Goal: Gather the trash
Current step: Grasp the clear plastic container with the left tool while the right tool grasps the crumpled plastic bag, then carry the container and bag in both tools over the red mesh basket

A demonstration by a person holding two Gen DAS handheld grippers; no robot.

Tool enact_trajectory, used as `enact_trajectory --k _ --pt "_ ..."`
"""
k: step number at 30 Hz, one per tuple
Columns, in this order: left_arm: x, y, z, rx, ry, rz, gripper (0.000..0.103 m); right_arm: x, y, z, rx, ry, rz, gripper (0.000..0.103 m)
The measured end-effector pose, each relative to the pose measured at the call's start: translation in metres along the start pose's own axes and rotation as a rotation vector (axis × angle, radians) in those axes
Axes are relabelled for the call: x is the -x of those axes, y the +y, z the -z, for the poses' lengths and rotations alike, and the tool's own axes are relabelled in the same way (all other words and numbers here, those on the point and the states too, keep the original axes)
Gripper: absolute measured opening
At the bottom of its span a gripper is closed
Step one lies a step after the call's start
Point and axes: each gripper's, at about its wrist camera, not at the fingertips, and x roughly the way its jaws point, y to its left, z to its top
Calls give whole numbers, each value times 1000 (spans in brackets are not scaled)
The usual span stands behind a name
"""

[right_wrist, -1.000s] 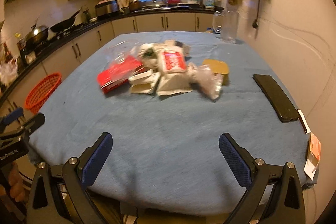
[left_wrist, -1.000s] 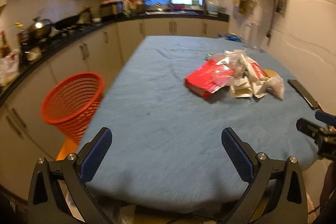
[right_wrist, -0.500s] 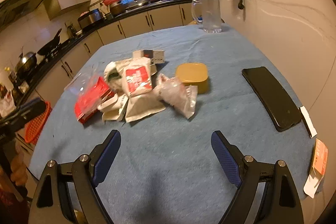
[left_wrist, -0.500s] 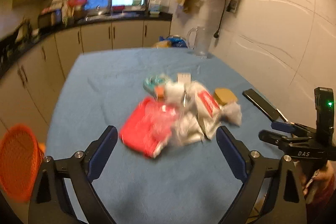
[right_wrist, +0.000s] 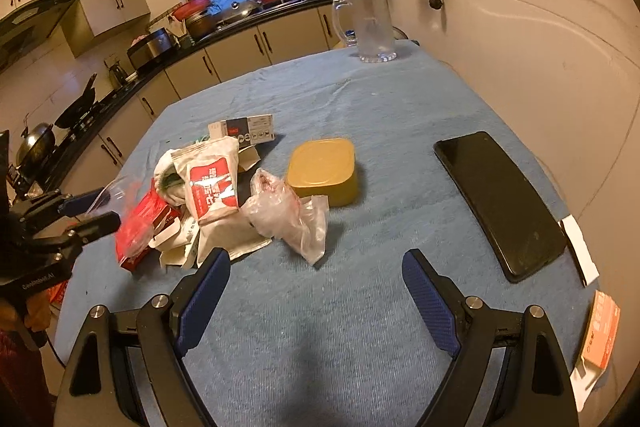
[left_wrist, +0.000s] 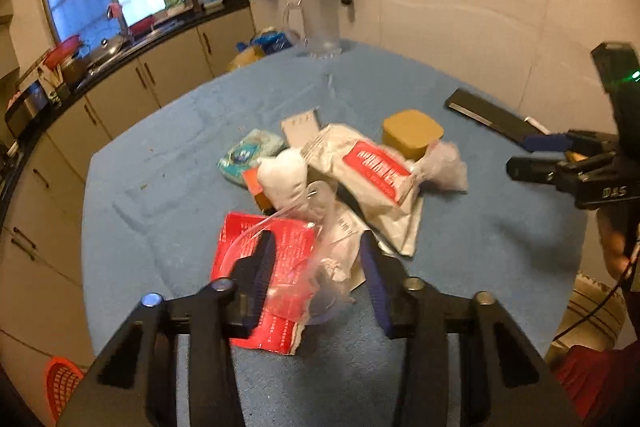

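Note:
A heap of trash lies mid-table: a red packet [left_wrist: 236, 239] [right_wrist: 140, 215], a clear plastic bag [left_wrist: 320, 267] draped over it, a white pouch with a red label [left_wrist: 372, 171] [right_wrist: 212, 183] and a crumpled clear bag [left_wrist: 444, 167] [right_wrist: 292, 219]. My left gripper [left_wrist: 316, 239] [right_wrist: 96, 209] straddles the clear plastic bag and the red packet's edge. Its jaws are closing, with a gap still showing by the right pad. My right gripper [right_wrist: 316, 259] [left_wrist: 524, 155] hovers open over bare cloth just short of the crumpled clear bag, nothing between its fingers.
A yellow tin [right_wrist: 324, 171] sits behind the heap, a black phone [right_wrist: 500, 203] lies on the right and a glass jug [right_wrist: 372, 27] stands at the far end of the blue-covered table [right_wrist: 360, 327]. Paper slips [right_wrist: 600, 327] hang at the right edge. An orange basket [left_wrist: 60, 387] is on the floor left.
The left gripper swung right from the table's front edge onto the heap, and its jaws narrowed around the clear bag. The right gripper advanced toward the crumpled bag, still open.

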Motion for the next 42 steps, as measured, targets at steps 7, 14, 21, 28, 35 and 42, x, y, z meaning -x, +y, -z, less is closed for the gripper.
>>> enact_trajectory --k 7,14,21,28,35,42 --pt "-1 16 20 111 5 10 14 -35 11 -10 81 57 -14 84" --pt "11 29 41 240 -60 57 14 -70 20 -12 145 101 8 33" --pt "21 32 52 296 -96 77 14 -58 27 -2 175 55 33 5" --pt "30 37 53 324 -123 88 14 -30 25 -1 157 17 3 2" --pt "41 36 53 329 -157 96 14 -5 36 -1 194 -48 -8 2" --pt "55 41 51 338 -193 111 14 11 36 -6 154 -70 -47 2"
